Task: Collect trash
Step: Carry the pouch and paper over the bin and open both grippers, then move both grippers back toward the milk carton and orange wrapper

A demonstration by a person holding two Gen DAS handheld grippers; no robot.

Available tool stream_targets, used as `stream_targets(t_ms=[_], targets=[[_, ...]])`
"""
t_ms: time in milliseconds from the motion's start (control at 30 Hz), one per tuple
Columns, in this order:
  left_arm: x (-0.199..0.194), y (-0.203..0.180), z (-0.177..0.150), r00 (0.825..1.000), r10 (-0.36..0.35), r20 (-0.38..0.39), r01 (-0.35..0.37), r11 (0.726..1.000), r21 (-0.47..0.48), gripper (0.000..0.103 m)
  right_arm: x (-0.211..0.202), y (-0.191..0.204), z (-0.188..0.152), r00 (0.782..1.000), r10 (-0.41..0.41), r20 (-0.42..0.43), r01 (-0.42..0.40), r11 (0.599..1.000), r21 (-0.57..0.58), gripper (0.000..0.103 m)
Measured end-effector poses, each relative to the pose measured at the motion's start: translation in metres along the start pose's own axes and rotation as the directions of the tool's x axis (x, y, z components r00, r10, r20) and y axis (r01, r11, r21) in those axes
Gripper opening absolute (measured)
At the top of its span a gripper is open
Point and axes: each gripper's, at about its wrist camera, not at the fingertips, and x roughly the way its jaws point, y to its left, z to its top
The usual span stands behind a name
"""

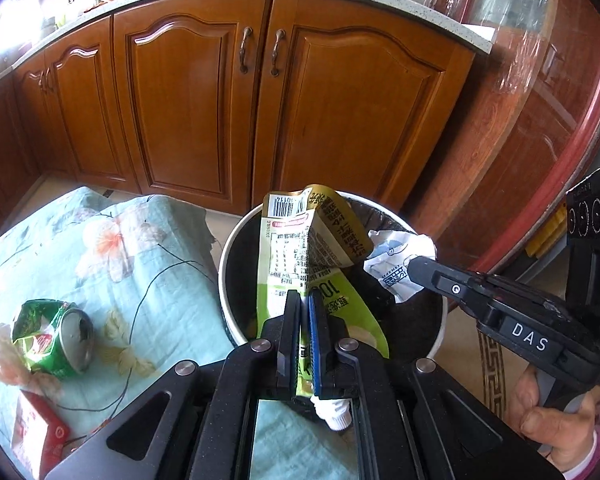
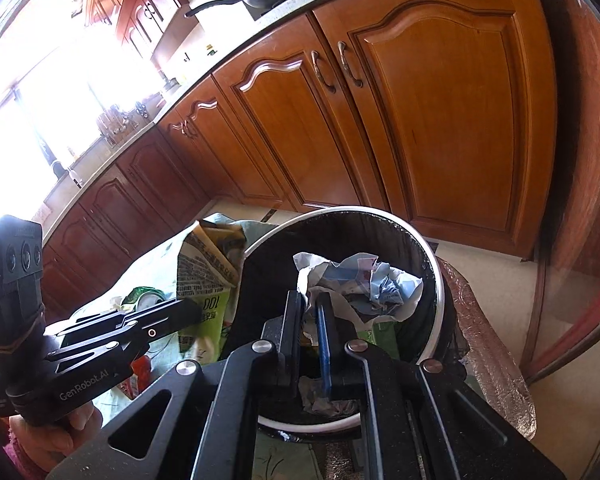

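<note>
Both grippers are over the bin right now, each with something in it. My left gripper (image 1: 305,300) has its two fingers pressed together on a flattened green and gold drink carton (image 1: 300,248), the one with the barcode and nutrition table printed on it. The carton sticks up and forward from the fingers, hanging right above the open mouth of the round white-rimmed trash bin with a black bag liner (image 1: 225,256).

My right gripper (image 2: 310,312) is pinching a crumpled white and blue paper wrapper (image 2: 360,280), and that wad sits inside the ring of the bin's rim, above the dark liner. From the left wrist view the wrapper (image 1: 396,260) is touching, or very nearly touching, the right edge of the carton. There's some green stuff lower in the bin, can't tell what it is.

Off to the left, a crushed green aluminium can (image 1: 56,336) lies on its side on the pale teal floral cloth (image 1: 148,248), with a red and white carton (image 1: 36,432) near it by the frame edge. The cloth-covered surface butts right up against the bin. Brown wooden kitchen cabinets (image 1: 260,112) fill the background.
</note>
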Motion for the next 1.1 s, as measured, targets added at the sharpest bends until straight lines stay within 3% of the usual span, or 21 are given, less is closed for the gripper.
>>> stream_targets(t_ms=[133, 200, 267, 333, 500, 633, 733, 1100], targets=[[0.015, 0.000, 0.004, 1.000, -0.001, -0.022, 0.000, 1.000, -0.013, 0.004, 0.005, -0.006, -0.001, 1.000, -0.007, -0.015, 0.007, 1.000, 0.014, 0.013], [0.019, 0.000, 0.006, 0.999, -0.004, -0.032, 0.003, 1.000, -0.027, 0.011, 0.006, -0.010, 0.000, 1.000, -0.005, -0.018, 0.005, 1.000, 0.027, 0.014], [0.016, 0.001, 0.008, 1.000, -0.007, -0.016, 0.006, 0.999, -0.039, 0.033, 0.004, -0.012, 0.001, 1.000, 0.004, -0.015, -0.003, 0.999, 0.040, 0.022], [0.008, 0.001, 0.007, 1.000, 0.004, 0.012, -0.004, 0.999, -0.042, 0.048, 0.000, -0.013, 0.001, 1.000, 0.008, -0.003, -0.008, 0.999, 0.046, 0.039], [-0.018, 0.010, -0.008, 0.998, 0.027, 0.058, -0.022, 0.997, -0.073, 0.066, -0.013, -0.008, -0.002, 0.999, 0.020, 0.028, -0.022, 0.998, 0.051, 0.055], [-0.045, 0.023, -0.033, 0.994, 0.062, 0.090, -0.051, 0.992, -0.117, 0.080, -0.021, 0.001, -0.009, 0.998, 0.043, 0.053, -0.046, 0.997, 0.062, 0.077], [-0.066, 0.033, -0.056, 0.990, 0.085, 0.110, -0.069, 0.988, -0.140, 0.081, -0.027, 0.014, -0.021, 0.997, 0.042, 0.067, -0.045, 0.998, 0.054, 0.087], [-0.142, 0.074, -0.139, 0.970, 0.168, 0.174, -0.125, 0.964, -0.233, 0.081, -0.029, 0.071, -0.070, 0.996, 0.082, 0.044, -0.083, 0.996, 0.024, 0.096]])
